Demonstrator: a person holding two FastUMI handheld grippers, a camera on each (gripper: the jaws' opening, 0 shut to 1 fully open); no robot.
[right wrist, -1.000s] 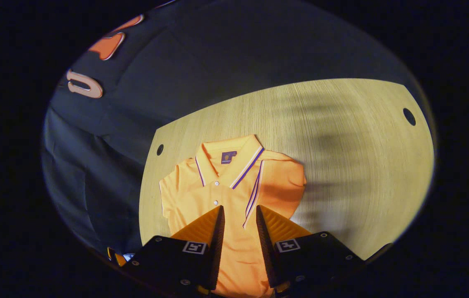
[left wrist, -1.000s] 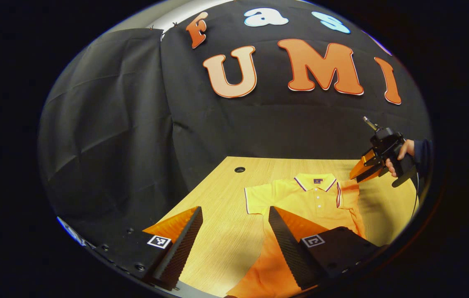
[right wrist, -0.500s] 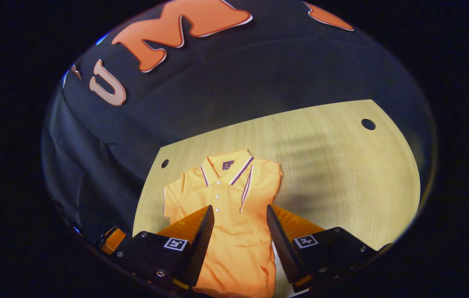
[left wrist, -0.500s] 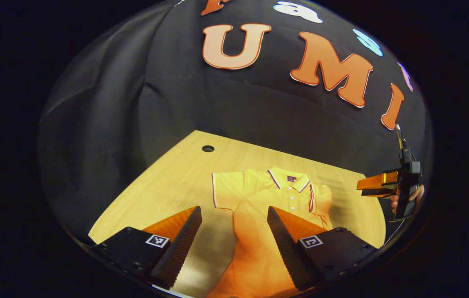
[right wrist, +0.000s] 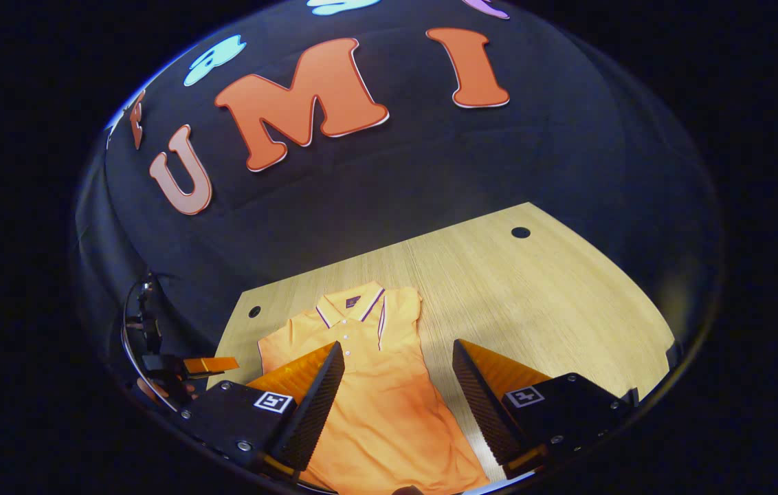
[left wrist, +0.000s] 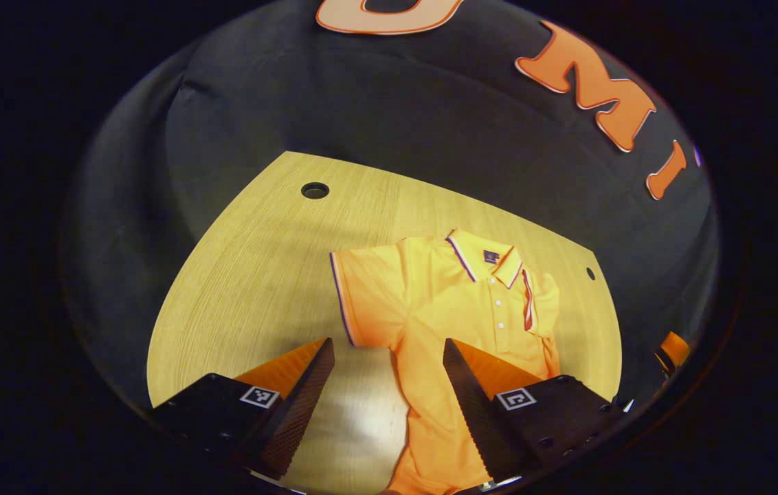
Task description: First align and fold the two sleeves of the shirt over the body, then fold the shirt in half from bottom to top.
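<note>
An orange polo shirt [left wrist: 458, 309] lies flat on the wooden table [left wrist: 251, 261], collar toward the wall. One sleeve [left wrist: 361, 295] lies spread out to the side on the wood. The other sleeve [left wrist: 541, 302] is folded over the body. My left gripper [left wrist: 387, 342] hovers open above the spread sleeve's lower edge, holding nothing. In the right gripper view the shirt [right wrist: 368, 399] runs toward me between the fingers of my right gripper [right wrist: 397, 344], which is open and empty above the lower body. The left gripper [right wrist: 210, 364] shows there at the lower left, beside the spread sleeve [right wrist: 279, 344].
The table has small round holes near its far corners [left wrist: 315, 190] [left wrist: 590, 273] [right wrist: 520, 232]. Black cloth walls close off the back and sides. Bare wood [right wrist: 554, 295] stretches wide beside the folded sleeve.
My right gripper opened wider and drew back from the collar toward the lower body. My left gripper tipped down toward the table, bringing the spread sleeve closer.
</note>
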